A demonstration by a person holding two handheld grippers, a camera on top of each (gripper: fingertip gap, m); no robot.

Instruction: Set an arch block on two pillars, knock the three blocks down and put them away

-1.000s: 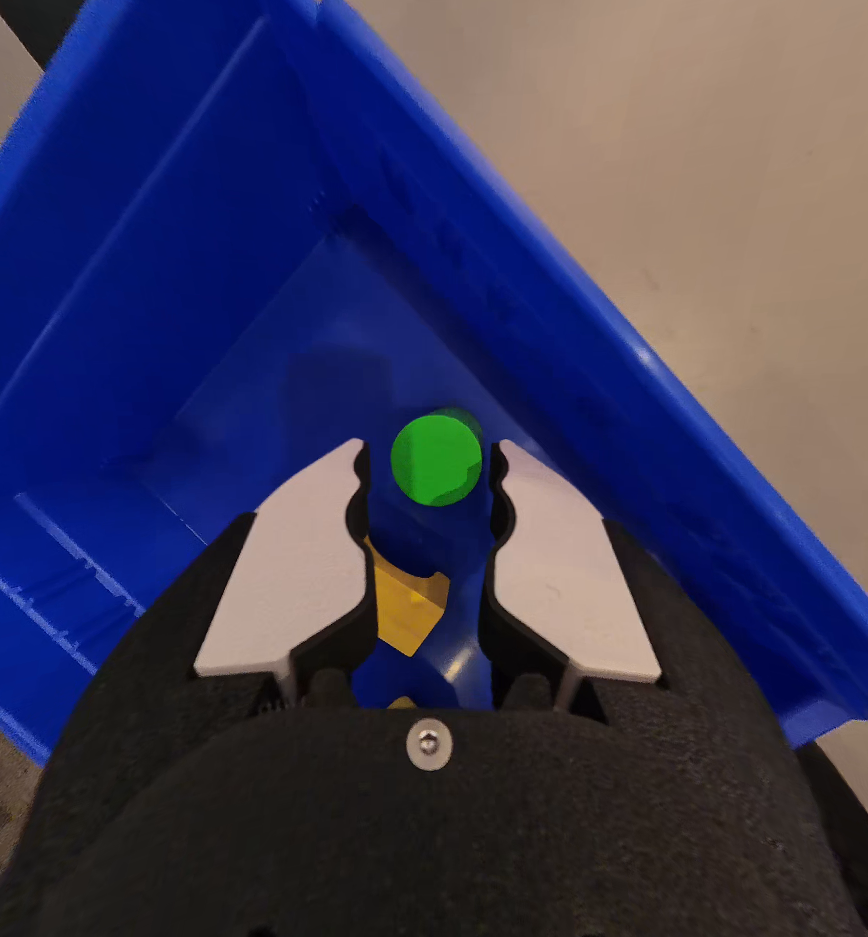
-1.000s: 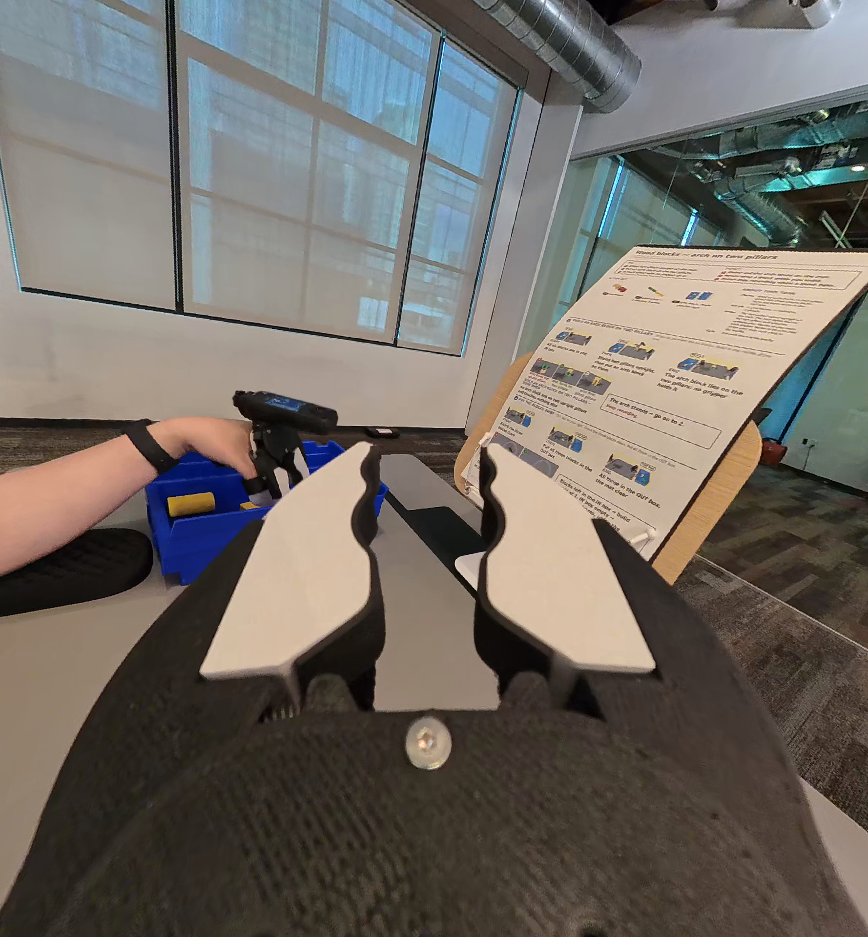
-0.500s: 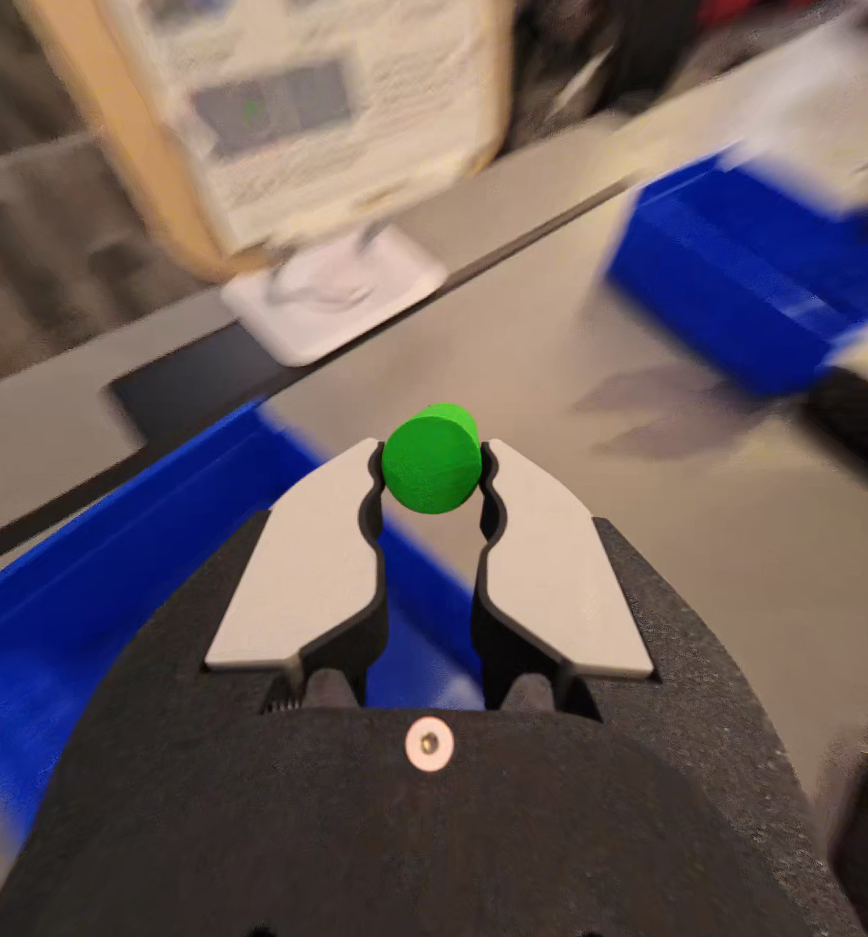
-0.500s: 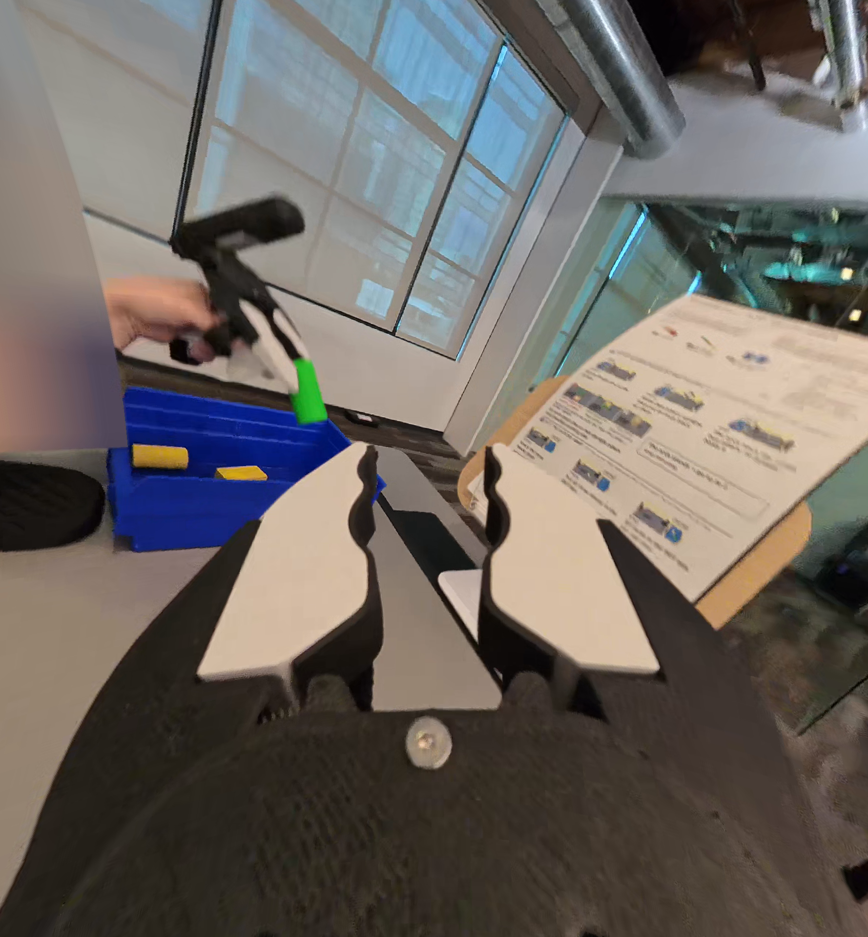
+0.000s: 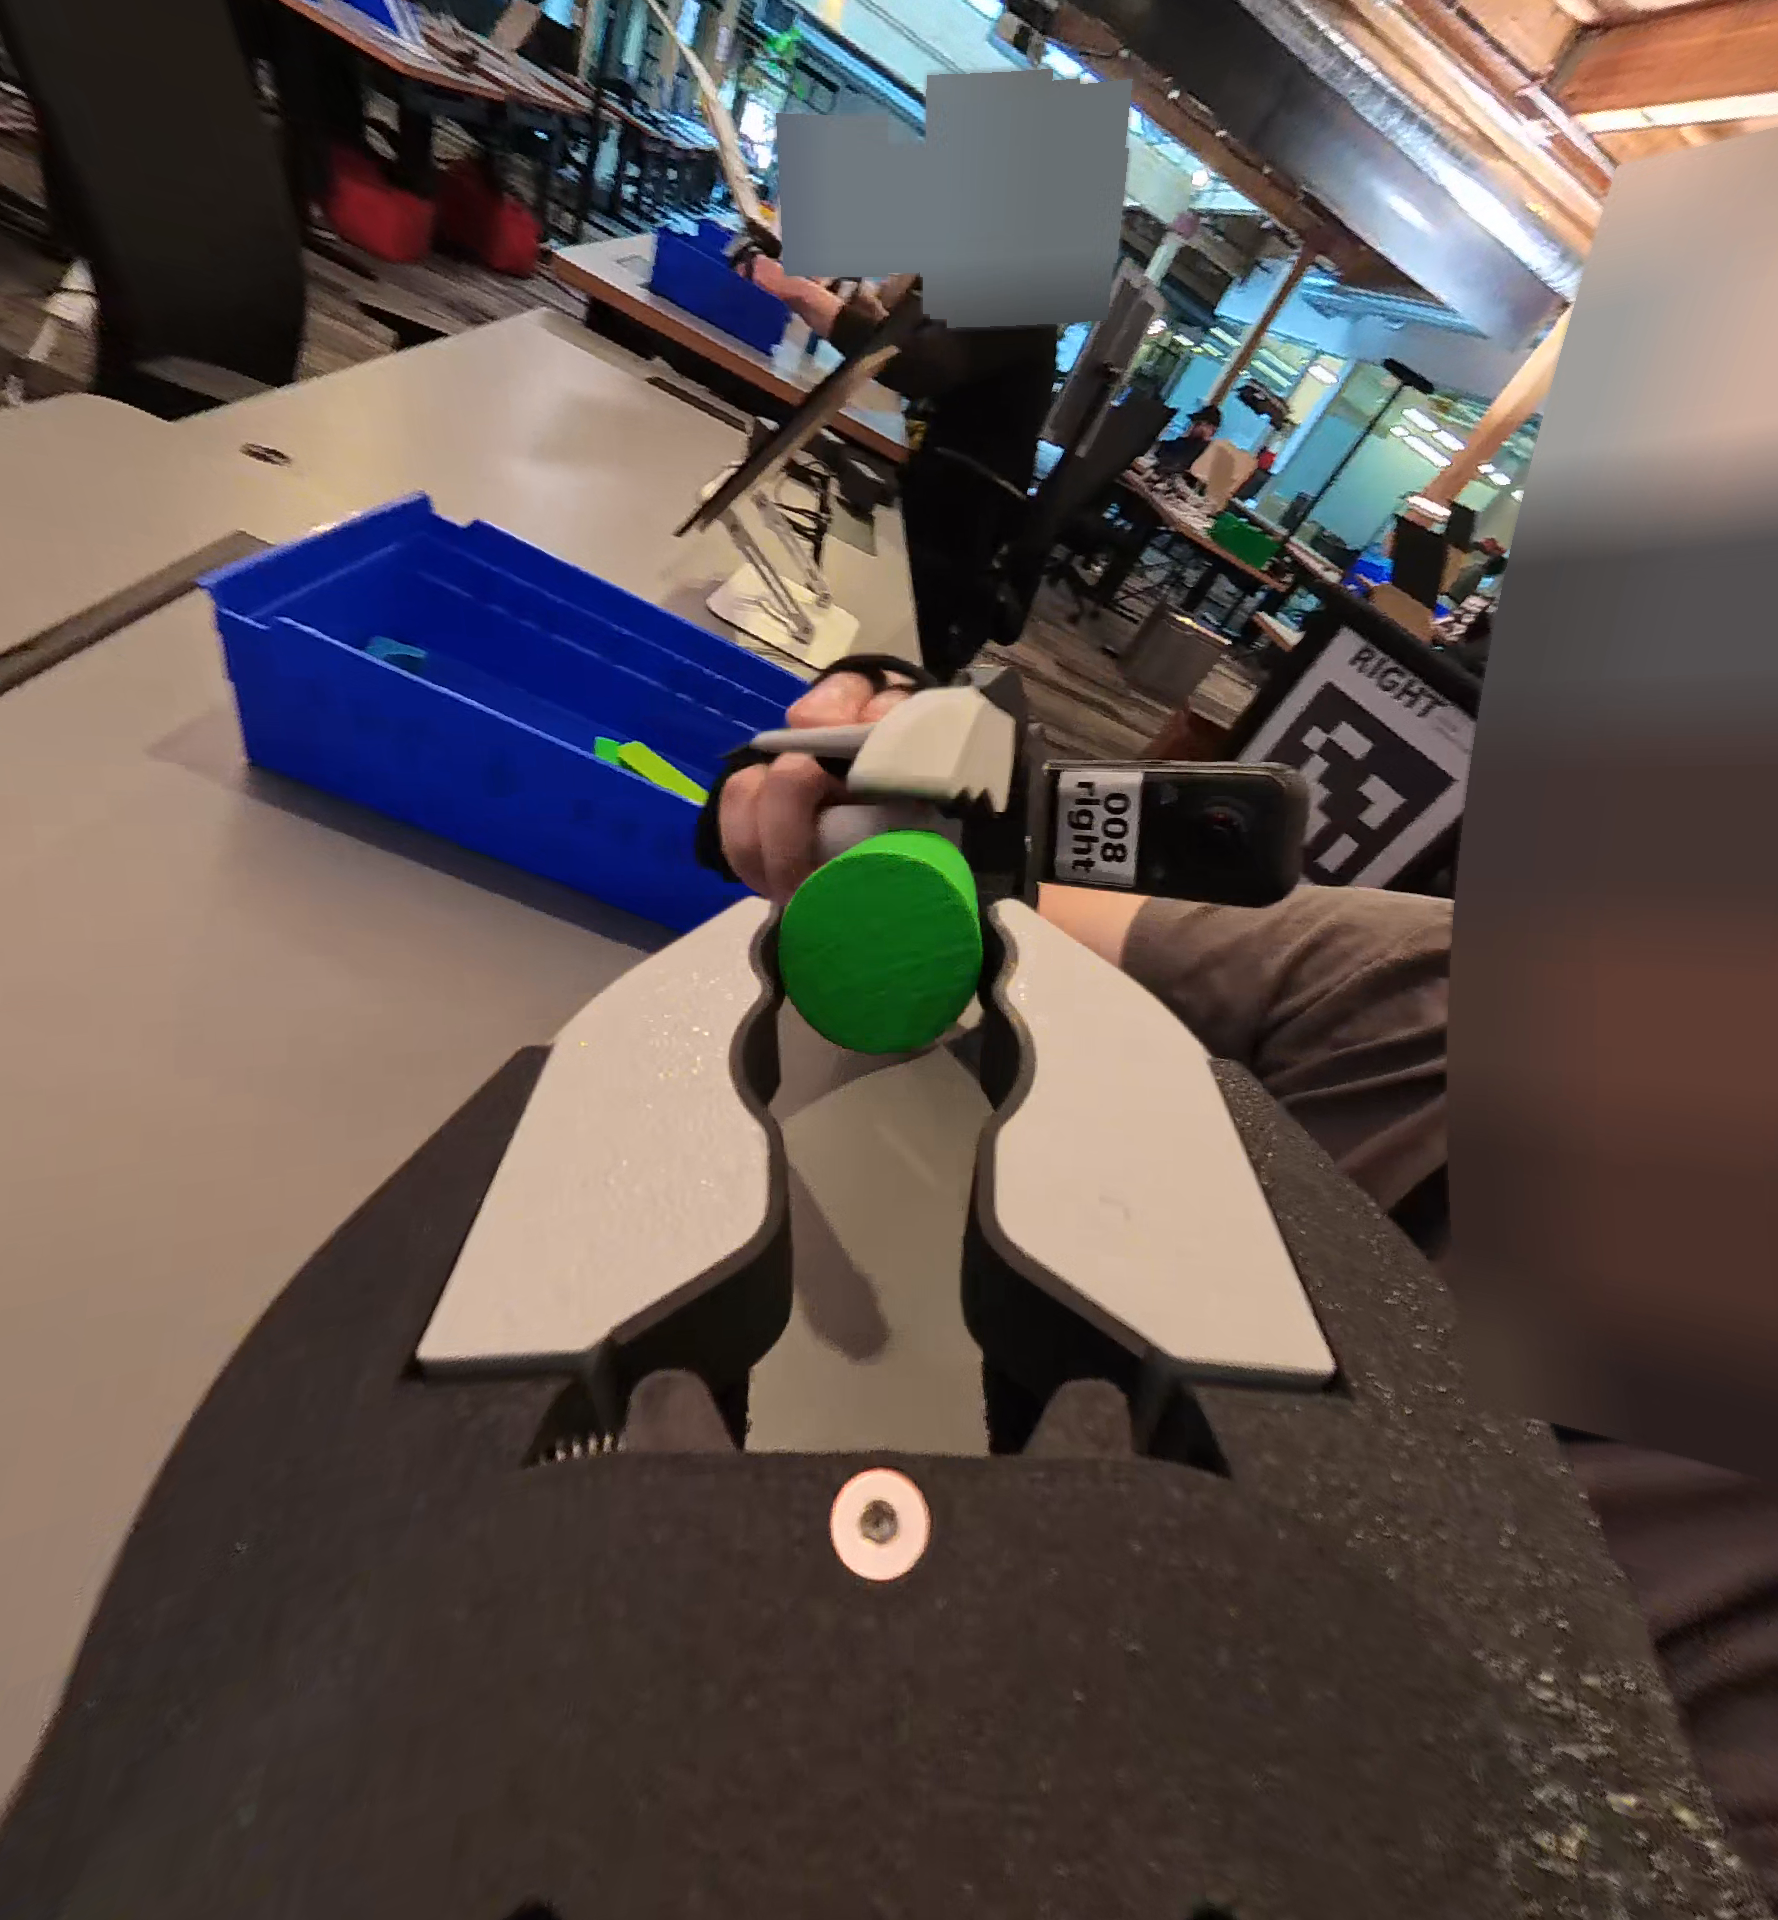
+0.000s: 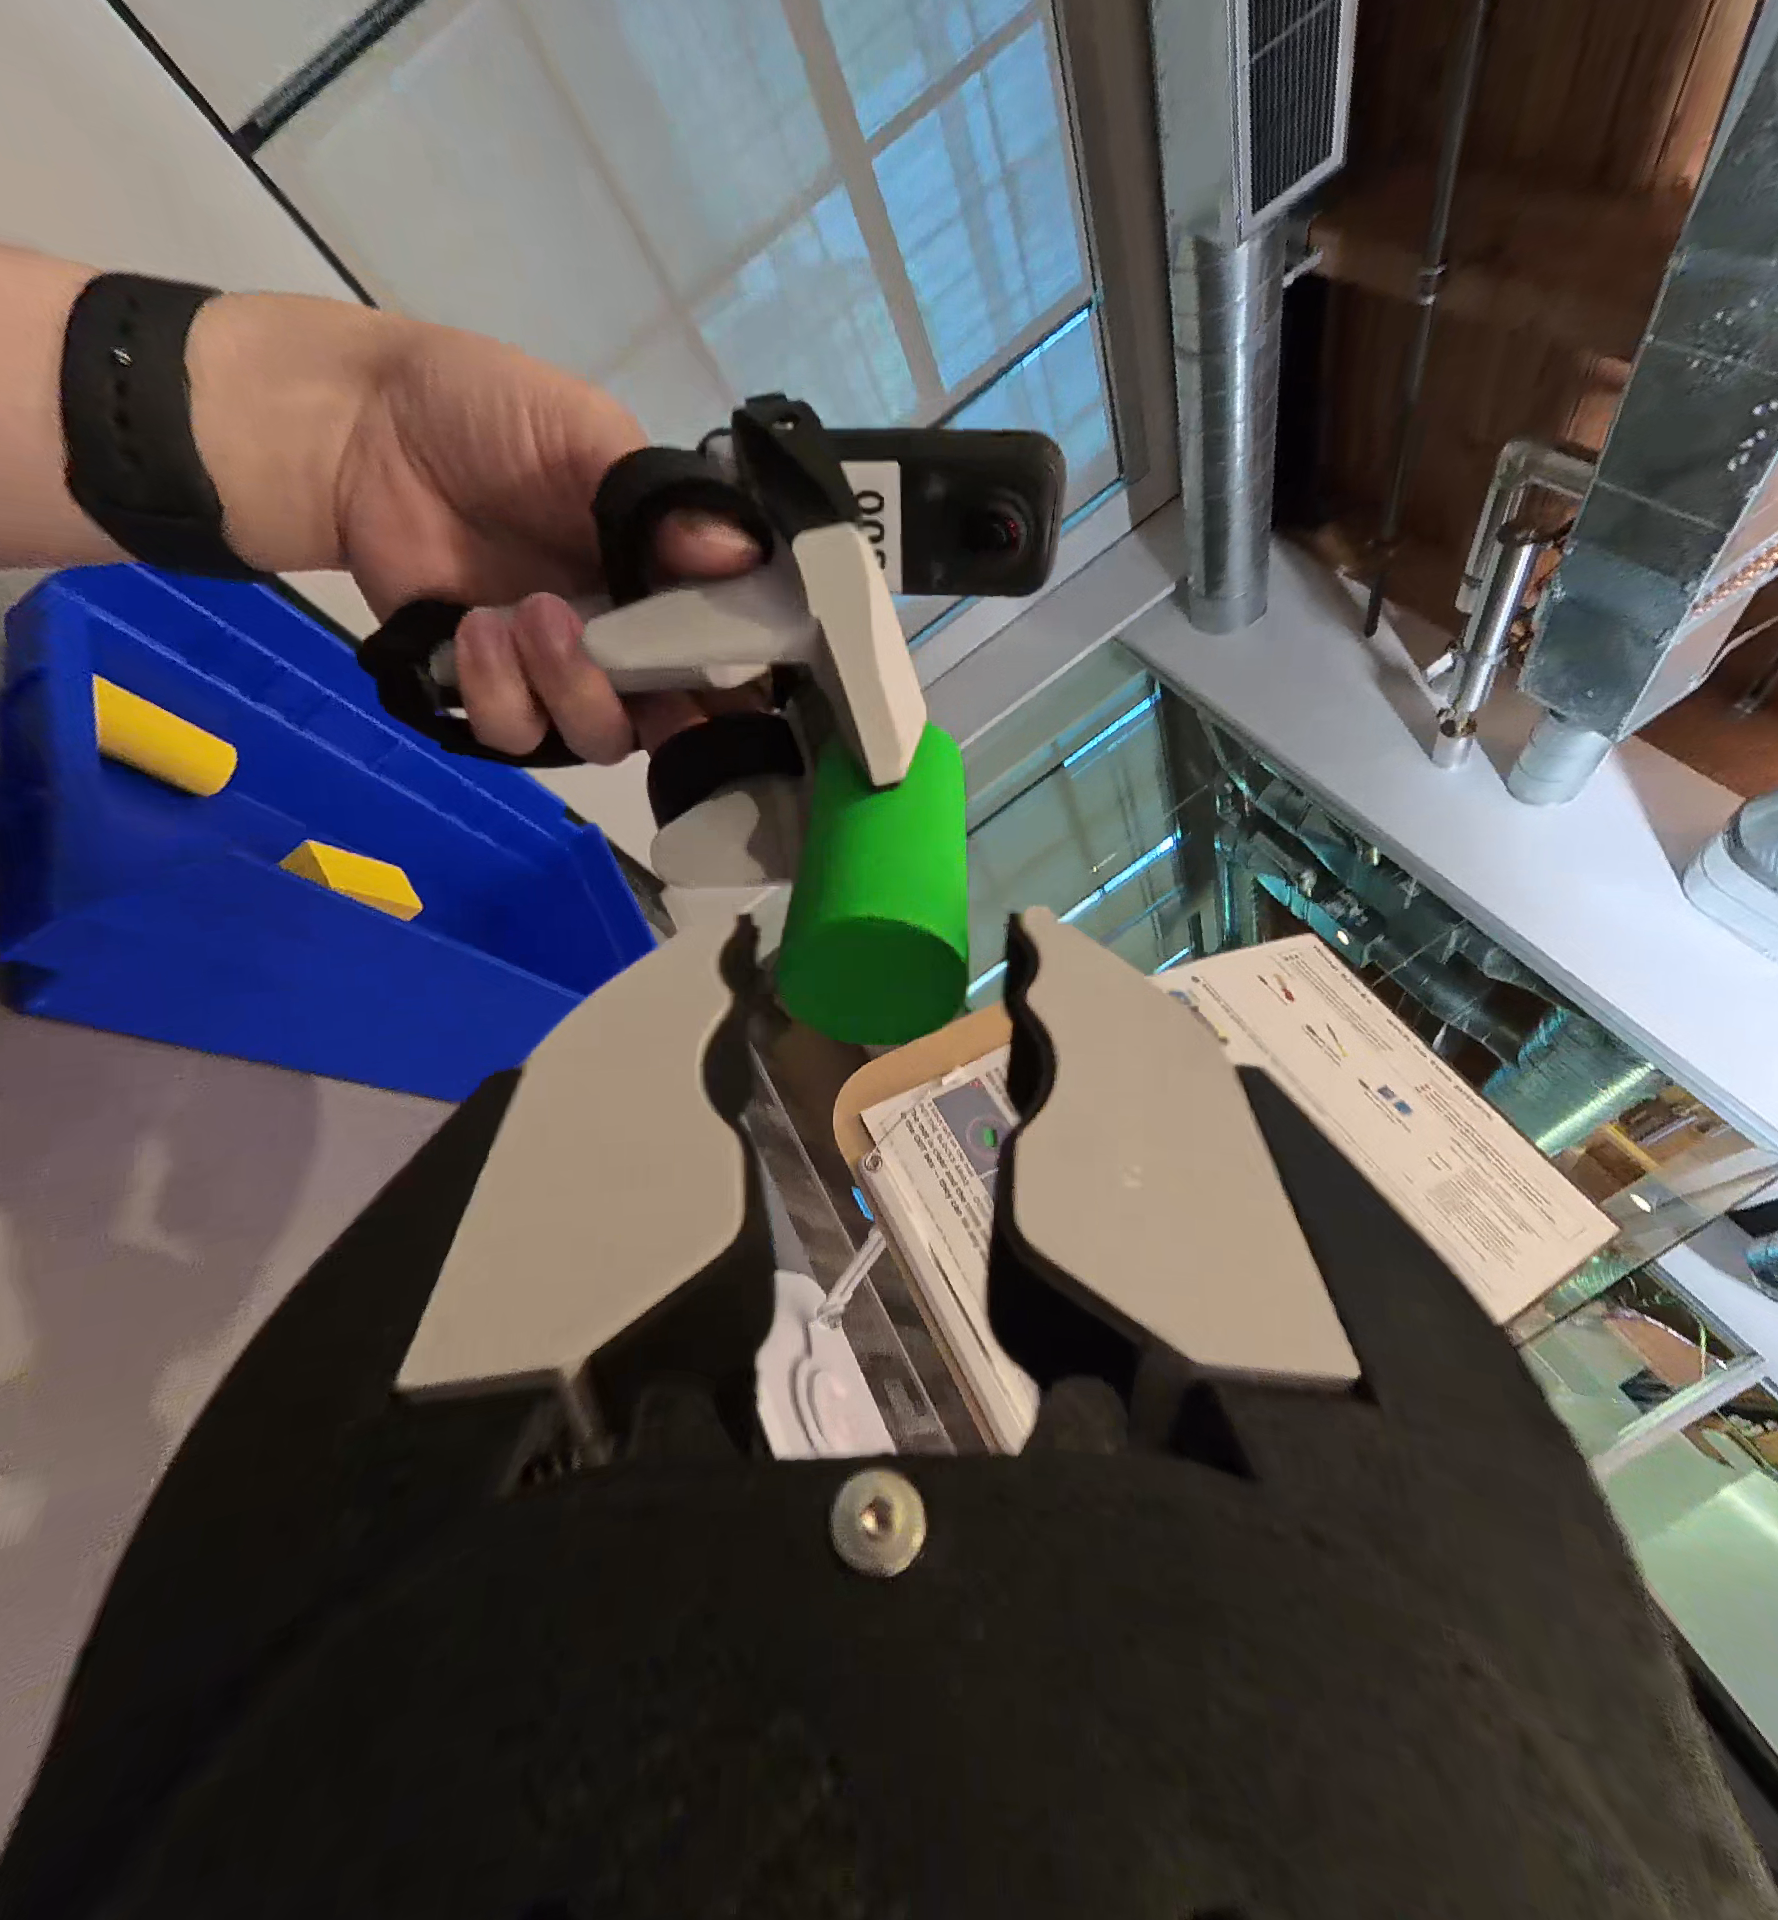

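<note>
My left gripper [image 5: 880, 935] is shut on a green cylinder block [image 5: 880, 966] and holds it in the air above the grey table [image 5: 189, 1039]. In the right wrist view the left gripper [image 6: 812, 790] grips the cylinder [image 6: 885, 883] near its upper end, tilted. My right gripper [image 6: 880, 940] is open, and the cylinder's lower end sits at the gap between its fingertips [image 6: 1036, 935]. I cannot tell whether they touch it. Two yellow blocks [image 6: 163, 743] [image 6: 355, 878] lie in a blue bin [image 6: 293, 987].
A second blue bin [image 5: 428, 748] on the table holds a light green block [image 5: 656, 769] and a blue block [image 5: 397, 655]. An instruction board [image 6: 1384, 1091] on a stand is to the right. A person's hand [image 6: 428, 447] holds the left gripper. Less than 4 cm separates the two grippers' tips.
My left gripper closed on the green cylinder in the bin, lifted it out and swung it toward the right gripper. The right gripper tilted up to meet it and stayed open.
</note>
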